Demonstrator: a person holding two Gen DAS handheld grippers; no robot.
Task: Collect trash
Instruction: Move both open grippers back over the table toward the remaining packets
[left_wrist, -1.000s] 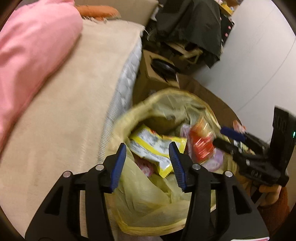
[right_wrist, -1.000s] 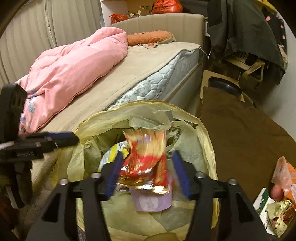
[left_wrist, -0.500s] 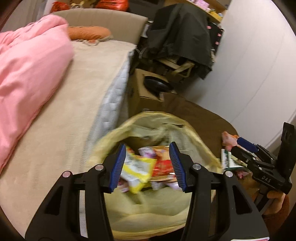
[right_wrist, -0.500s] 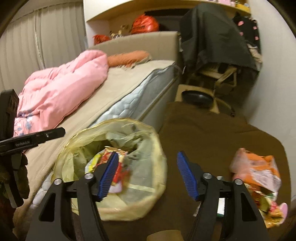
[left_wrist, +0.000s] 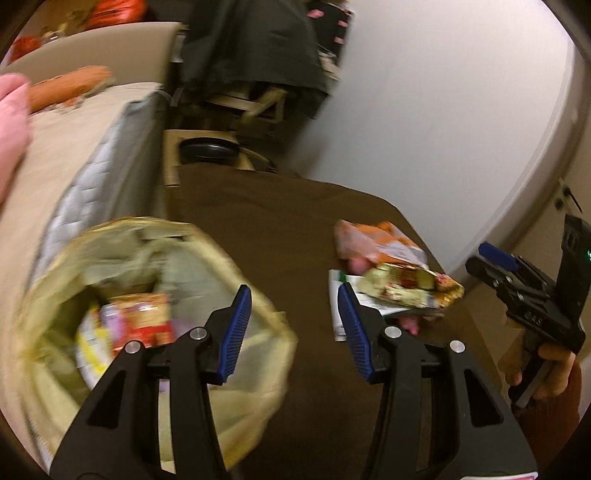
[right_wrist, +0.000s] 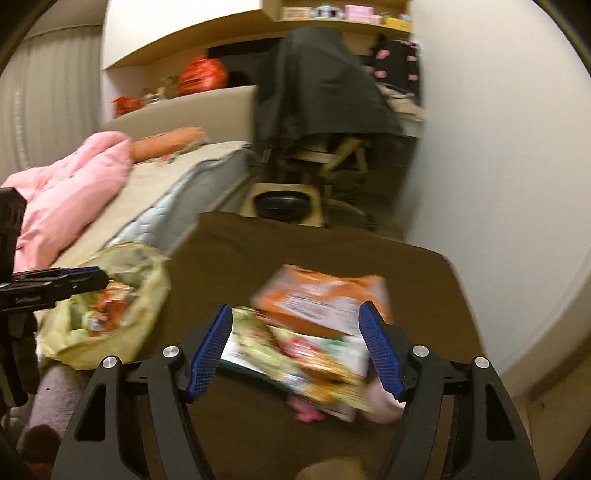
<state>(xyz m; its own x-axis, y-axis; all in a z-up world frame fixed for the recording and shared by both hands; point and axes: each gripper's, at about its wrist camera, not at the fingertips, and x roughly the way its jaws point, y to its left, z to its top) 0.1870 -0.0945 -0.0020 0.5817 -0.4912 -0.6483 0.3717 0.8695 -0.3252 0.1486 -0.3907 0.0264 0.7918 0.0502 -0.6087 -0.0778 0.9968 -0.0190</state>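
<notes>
A yellow trash bag (left_wrist: 266, 354) stands open at the left on a brown cloth (left_wrist: 288, 221), with a red wrapper (left_wrist: 144, 321) and a yellow one inside. My left gripper (left_wrist: 293, 295) is open and empty, between the bag and a pile of trash. In that pile an orange packet (left_wrist: 380, 243) lies behind a gold and green wrapper (left_wrist: 410, 284) on white paper (left_wrist: 338, 317). My right gripper (right_wrist: 295, 314) is open just above the same pile, with the orange packet (right_wrist: 321, 295) and the gold wrapper (right_wrist: 295, 350) seen between its fingers, untouched. The bag (right_wrist: 147, 291) is to its left.
A bed (left_wrist: 74, 155) with a pink duvet (right_wrist: 66, 192) runs along the left, close to the bag. Behind the cloth stand a cardboard box with a black round thing (right_wrist: 282, 203) and a chair draped in dark clothes (right_wrist: 317, 99). A white wall (right_wrist: 498, 166) closes the right.
Both grippers swung right, away from over the bag toward the pile of wrappers. The right gripper let the red wrapper go into the bag and its jaws stand wider.
</notes>
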